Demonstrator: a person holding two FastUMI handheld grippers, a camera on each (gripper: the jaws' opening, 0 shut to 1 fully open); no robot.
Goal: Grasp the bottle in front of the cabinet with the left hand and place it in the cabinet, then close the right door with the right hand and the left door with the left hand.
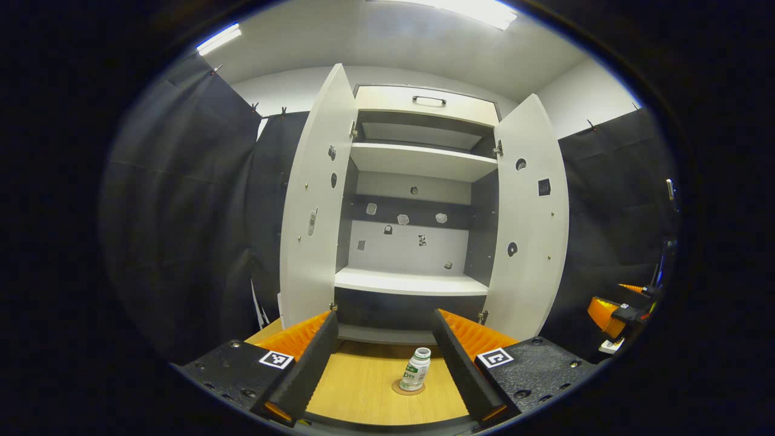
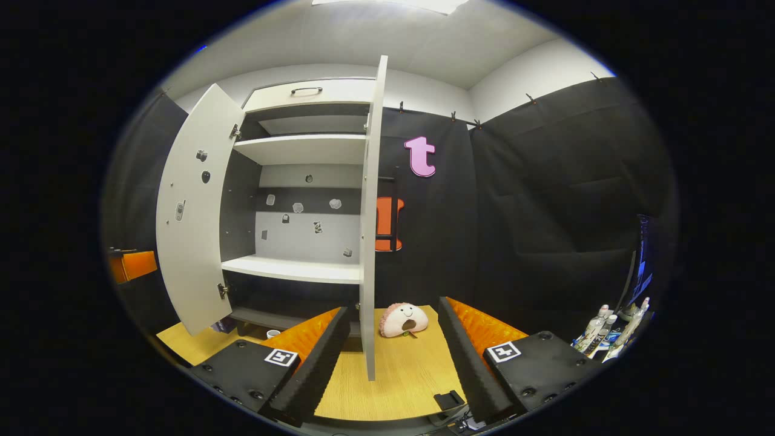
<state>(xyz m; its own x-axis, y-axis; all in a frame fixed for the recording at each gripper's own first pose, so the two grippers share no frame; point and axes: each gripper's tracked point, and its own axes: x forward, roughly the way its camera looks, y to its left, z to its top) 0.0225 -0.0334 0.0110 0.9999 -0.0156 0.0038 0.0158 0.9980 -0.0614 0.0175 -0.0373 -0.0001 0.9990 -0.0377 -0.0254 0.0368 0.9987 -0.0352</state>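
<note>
- The bottle point(image 1: 416, 369) stands upright on the tabletop point(image 1: 363, 387) in front of the cabinet point(image 1: 418, 181), its long axis vertical and its white cap on top; it sits on a small round disc point(image 1: 407, 388).
- In the left gripper view the bottle shows between the two fingers of the left gripper point(image 1: 385, 370), nearer the right-hand one, with a gap on each side; the jaws are spread wide and touch nothing.
- The left gripper is level and points straight at the cabinet interior.
- Both cabinet doors stand open: the left door point(image 1: 312, 212) and the right door point(image 1: 533, 218) swing outward, showing white shelves.
- The right gripper point(image 2: 393, 363) has its jaws spread apart and holding nothing, with the edge of the right door seen between its fingers.
- A plush toy point(image 2: 403, 320) lies on the tabletop beyond that door edge.
</note>
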